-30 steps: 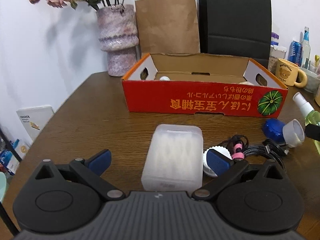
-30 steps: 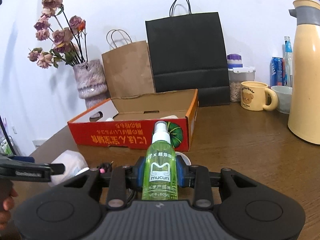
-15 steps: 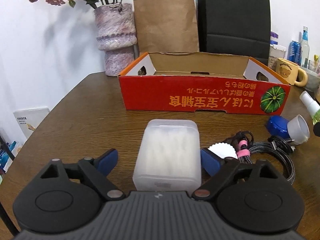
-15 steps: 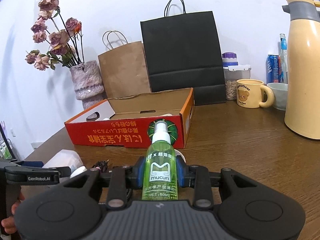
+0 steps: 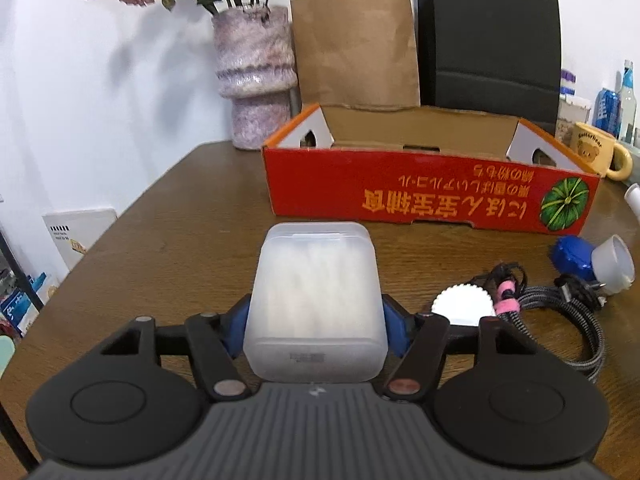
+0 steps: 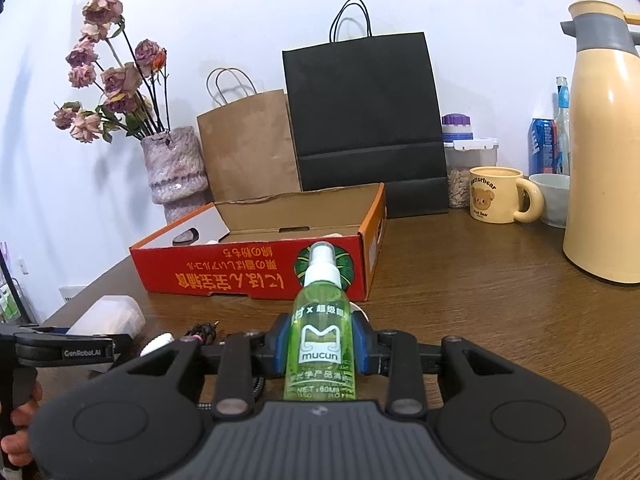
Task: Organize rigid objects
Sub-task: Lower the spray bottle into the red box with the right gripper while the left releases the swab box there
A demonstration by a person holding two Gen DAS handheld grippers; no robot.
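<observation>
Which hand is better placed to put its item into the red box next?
Right. Its tongs grip the green spray bottle firmly, near the red box. The left tongs have just been closing around the translucent case.

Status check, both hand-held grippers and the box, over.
Left hand-held gripper just closed onto frosted case. Right hand-held gripper holds green spray bottle. Red box ahead, path clear.

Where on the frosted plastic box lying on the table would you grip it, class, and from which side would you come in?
Grip the frosted box across its two long, flat side walls, coming in low from its near short end, as the left claw does. It lies flat with that end facing the claw, and its width fits between the blue pads, which have just been closing and now sit against its sides.
</observation>
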